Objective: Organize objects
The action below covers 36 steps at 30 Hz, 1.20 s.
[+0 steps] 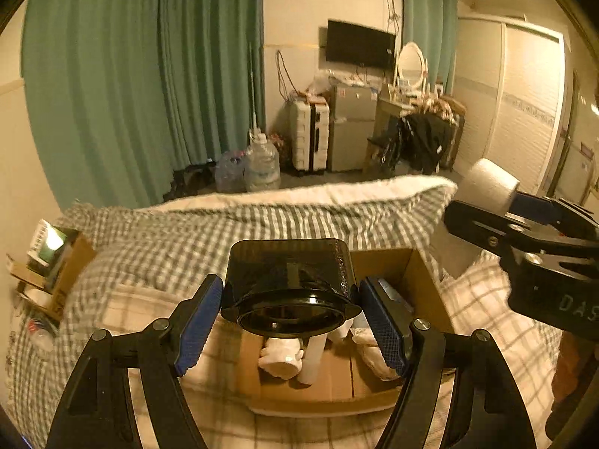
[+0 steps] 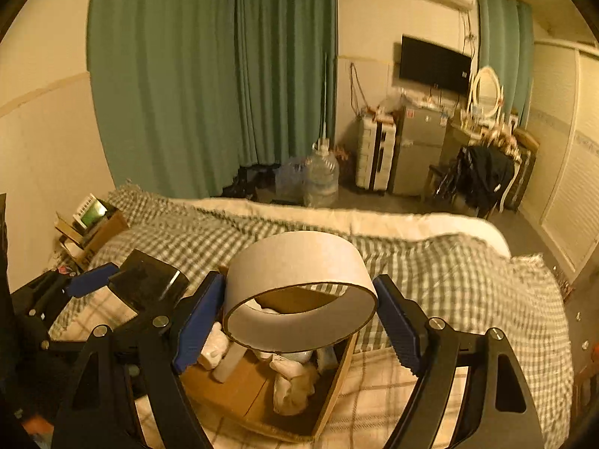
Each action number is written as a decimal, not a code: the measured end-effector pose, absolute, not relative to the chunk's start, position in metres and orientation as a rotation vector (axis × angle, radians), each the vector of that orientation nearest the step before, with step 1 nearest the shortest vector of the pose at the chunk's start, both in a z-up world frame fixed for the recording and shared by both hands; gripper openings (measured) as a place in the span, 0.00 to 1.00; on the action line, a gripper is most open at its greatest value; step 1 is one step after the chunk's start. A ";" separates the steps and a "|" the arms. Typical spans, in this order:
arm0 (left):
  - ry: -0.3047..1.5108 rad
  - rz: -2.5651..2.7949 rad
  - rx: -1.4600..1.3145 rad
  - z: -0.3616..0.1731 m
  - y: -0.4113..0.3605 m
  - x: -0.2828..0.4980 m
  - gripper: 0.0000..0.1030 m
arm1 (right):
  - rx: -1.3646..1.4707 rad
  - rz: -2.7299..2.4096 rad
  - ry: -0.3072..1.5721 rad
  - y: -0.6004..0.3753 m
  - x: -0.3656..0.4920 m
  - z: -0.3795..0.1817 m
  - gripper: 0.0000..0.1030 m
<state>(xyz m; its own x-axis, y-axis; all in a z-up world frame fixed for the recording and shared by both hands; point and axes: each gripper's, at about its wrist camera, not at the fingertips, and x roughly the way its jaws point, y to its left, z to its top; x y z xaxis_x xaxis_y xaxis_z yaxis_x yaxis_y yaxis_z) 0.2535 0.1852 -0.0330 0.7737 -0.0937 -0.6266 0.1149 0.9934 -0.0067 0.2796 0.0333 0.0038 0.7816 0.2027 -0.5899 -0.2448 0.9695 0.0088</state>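
Above the cardboard box (image 1: 423, 284) of white items, left gripper (image 1: 288, 310) pinches a black container (image 1: 288, 277), right gripper (image 2: 299, 321) a tape roll (image 2: 299, 280).

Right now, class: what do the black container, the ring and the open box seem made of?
Black container: likely glossy plastic, with sharp highlights. Ring: probably cardboard, matte white outside, brown inside. Open box: corrugated cardboard, dull brown walls.

Left gripper (image 1: 290, 308) held level, blue pads (image 1: 198, 321) pressed against both sides of black container (image 1: 290, 280). Right gripper (image 2: 299, 312) held alongside (slightly higher, further right), pads (image 2: 398, 327) clamped on tape roll (image 2: 299, 288), fingers pointed forward.
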 end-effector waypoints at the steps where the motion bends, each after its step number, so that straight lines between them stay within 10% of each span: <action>1: 0.689 -0.116 0.040 -0.041 0.183 0.260 0.74 | -0.071 0.242 0.646 0.033 0.288 -0.007 0.78; 15: 0.762 -0.094 0.096 -0.098 0.170 0.290 0.91 | 0.046 0.261 0.742 0.014 0.329 -0.068 0.91; 36: 0.424 -0.060 0.003 0.082 0.199 0.119 1.00 | -0.022 0.058 0.369 -0.026 0.114 0.114 1.00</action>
